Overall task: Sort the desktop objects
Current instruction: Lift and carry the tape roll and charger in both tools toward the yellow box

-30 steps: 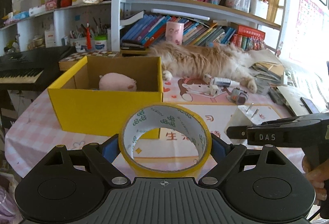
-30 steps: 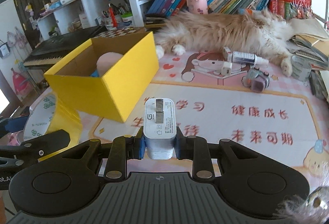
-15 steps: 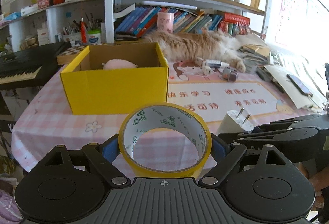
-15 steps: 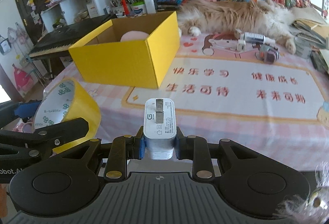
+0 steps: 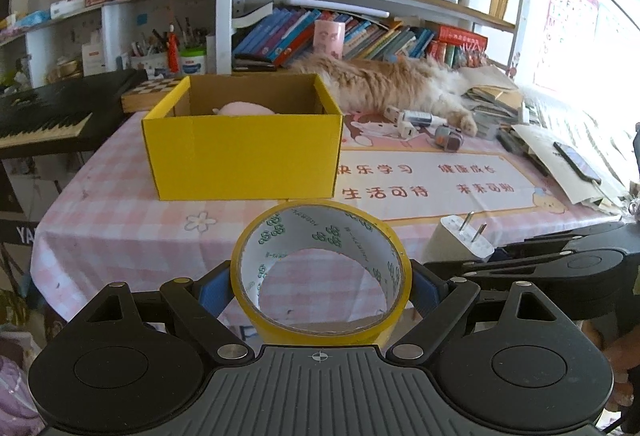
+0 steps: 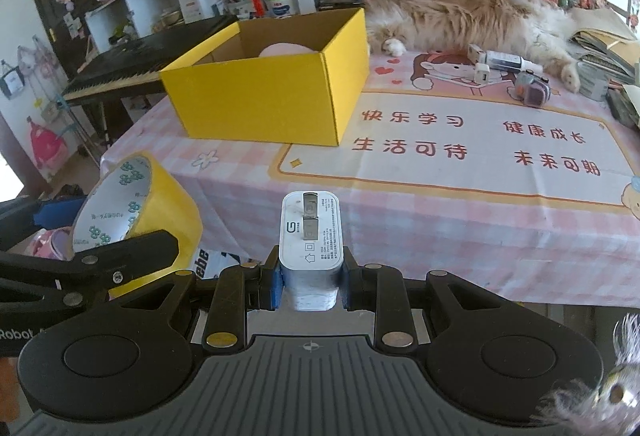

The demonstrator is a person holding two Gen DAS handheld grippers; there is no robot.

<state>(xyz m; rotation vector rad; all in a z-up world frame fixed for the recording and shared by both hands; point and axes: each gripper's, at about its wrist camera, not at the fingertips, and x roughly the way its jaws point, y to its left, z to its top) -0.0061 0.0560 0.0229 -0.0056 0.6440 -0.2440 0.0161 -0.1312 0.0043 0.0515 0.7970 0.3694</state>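
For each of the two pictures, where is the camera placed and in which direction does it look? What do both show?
Left wrist: sits on the left gripper, looks forward and down over the tape roll in its jaws toward the yellow box; the right gripper shows at right.
Right wrist: sits on the right gripper, looks past the white charger toward the table; the left gripper shows at lower left.
Shared: box, tape, charger, cat.

Left tool (image 5: 320, 290) spread wide and gripping, right tool (image 6: 311, 282) clamped narrow, side by side.
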